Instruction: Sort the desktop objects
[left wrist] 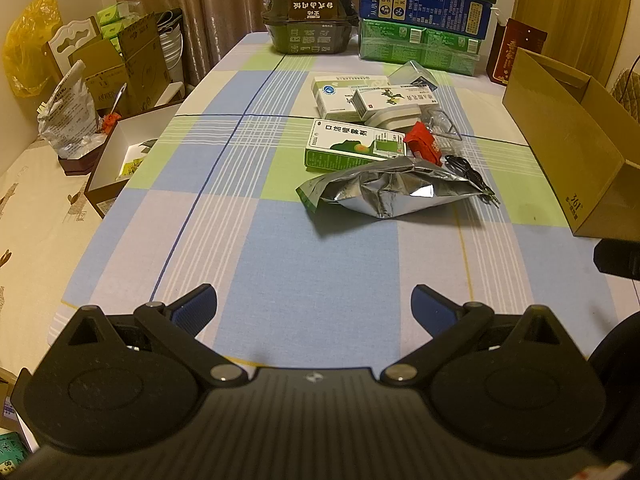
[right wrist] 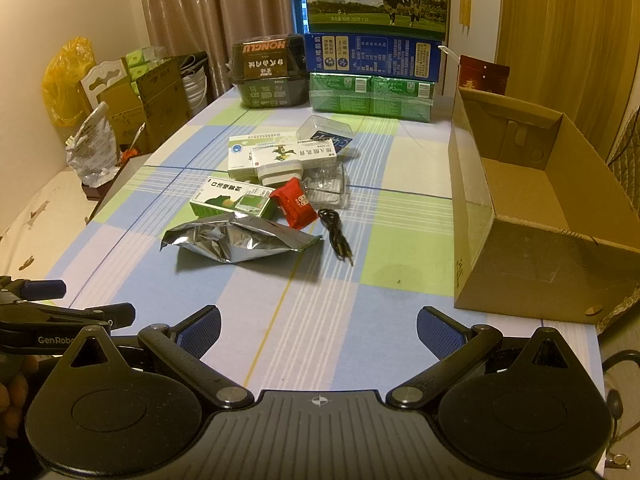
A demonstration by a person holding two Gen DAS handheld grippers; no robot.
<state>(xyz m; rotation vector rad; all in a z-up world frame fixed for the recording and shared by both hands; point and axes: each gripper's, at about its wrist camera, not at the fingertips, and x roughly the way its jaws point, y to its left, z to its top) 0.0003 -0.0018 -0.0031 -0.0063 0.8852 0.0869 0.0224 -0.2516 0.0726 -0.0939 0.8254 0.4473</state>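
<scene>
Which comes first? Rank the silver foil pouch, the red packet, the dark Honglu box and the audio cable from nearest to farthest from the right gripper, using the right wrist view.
1. Silver foil pouch, ahead-left of the right gripper, and audio cable, straight ahead: too close to call.
2. Red packet, just behind the pouch.
3. Dark Honglu box, at the table's far edge.

The cardboard box (left wrist: 576, 148) runs off the right edge; the left claw (right wrist: 36, 300) is cut off at left; the box print is unreadable.

Checked tablecloth (right wrist: 304, 320), beige curtains (right wrist: 216, 12) behind (wooden wall (right wrist: 560, 32) right), warm light.
</scene>
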